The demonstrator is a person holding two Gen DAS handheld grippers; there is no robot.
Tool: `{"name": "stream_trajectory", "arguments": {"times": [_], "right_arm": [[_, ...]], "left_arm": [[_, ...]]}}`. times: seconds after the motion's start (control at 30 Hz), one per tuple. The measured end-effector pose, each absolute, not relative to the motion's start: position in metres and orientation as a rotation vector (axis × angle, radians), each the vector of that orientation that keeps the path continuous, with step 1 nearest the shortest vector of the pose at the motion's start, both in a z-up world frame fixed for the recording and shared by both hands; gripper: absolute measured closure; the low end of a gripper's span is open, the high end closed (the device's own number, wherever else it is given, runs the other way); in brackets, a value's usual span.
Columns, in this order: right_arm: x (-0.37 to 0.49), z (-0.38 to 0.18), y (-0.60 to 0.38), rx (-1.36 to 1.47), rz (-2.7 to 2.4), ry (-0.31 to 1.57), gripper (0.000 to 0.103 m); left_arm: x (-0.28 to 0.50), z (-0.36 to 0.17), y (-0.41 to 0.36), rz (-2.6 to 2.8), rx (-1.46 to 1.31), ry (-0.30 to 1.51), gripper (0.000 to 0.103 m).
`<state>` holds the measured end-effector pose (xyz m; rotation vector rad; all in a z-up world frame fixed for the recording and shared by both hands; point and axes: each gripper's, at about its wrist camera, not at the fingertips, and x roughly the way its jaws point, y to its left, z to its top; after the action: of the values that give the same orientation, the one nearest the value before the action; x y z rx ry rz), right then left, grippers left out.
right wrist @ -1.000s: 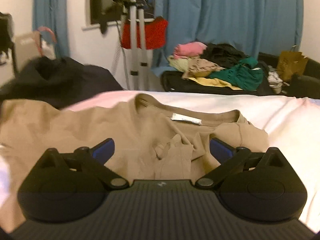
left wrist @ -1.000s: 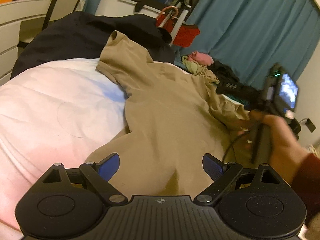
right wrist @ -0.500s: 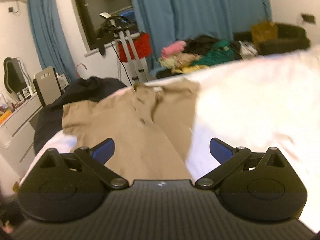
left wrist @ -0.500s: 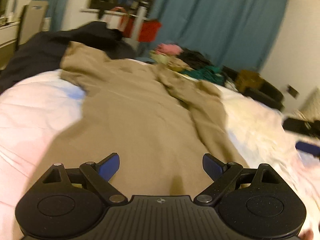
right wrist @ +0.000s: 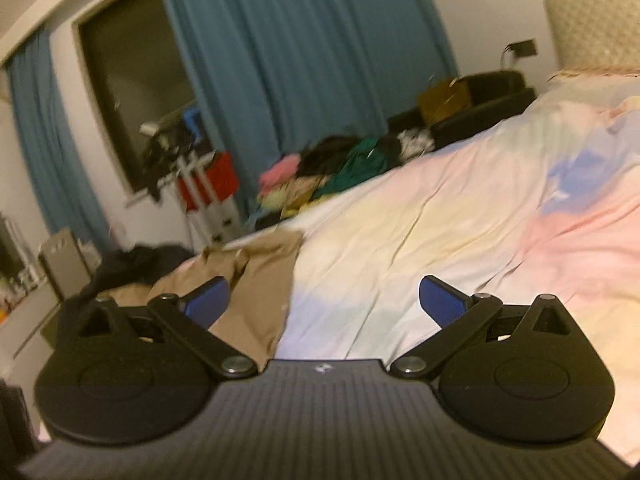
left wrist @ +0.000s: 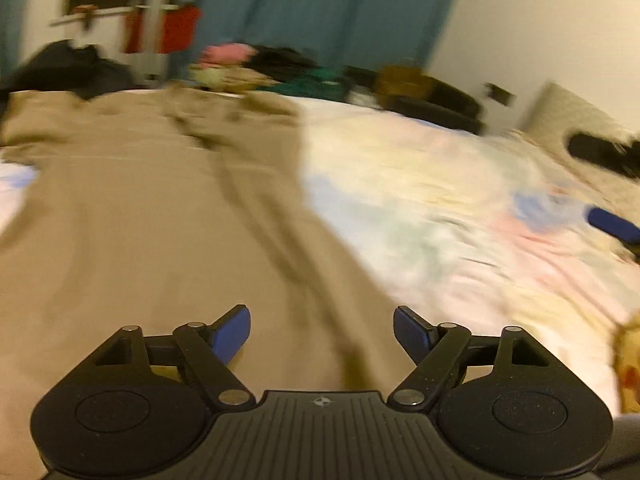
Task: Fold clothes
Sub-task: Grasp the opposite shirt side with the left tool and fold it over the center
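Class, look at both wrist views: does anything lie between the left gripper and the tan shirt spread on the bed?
Nothing visible does. The left gripper hangs directly over the tan shirt with its jaws apart and empty; they have just been closing a little. Only bare bedsheet lies to the shirt's right.

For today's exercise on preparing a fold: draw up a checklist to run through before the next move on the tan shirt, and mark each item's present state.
1. Left hand-held gripper free of cloth: ok; its jaws have just been closing a little, with nothing between them.
2. Right hand-held gripper open and free of cloth: ok.
3. Tan shirt lying on the bed: ok.
4. One side of the shirt already folded inward: ok, a lengthwise fold shows.
5. Other sleeve still spread out: cannot tell, the picture is blurred.
6. Shirt hem reachable: cannot tell, hidden behind the gripper body.
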<state>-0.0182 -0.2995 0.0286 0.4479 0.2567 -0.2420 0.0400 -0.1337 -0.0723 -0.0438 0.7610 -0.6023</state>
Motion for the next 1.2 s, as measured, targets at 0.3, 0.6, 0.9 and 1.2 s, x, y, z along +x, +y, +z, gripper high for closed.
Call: {"name": "stream_trajectory", "arguments": {"times": [0.3,0.6,0.9,1.2], "right_arm": [[-0.019,0.009,-0.34,0.532,-0.307,0.257,0.0],[0.003,-0.008,-0.329,0.492,-0.29,0.35,0.0],[-0.004,-0.004,-0.328,0.504,-0.291,0.311,0.0],[0.004,-0.002,-0.315,0.461,-0.255,0.352,0.0]], "left_arm": [[0.017,-0.12,-0.213,-0.813,0.086,0.85,0.036],[0.008,-0.131,-0.206,-0.785,0.139,0.81,0.094],[0.009,-0.061,-0.091,-0.729,-0.235,0.798,0.094],[0.03,-0.087,0.01,-0.351,-0.251,1.072,0.095]]}}
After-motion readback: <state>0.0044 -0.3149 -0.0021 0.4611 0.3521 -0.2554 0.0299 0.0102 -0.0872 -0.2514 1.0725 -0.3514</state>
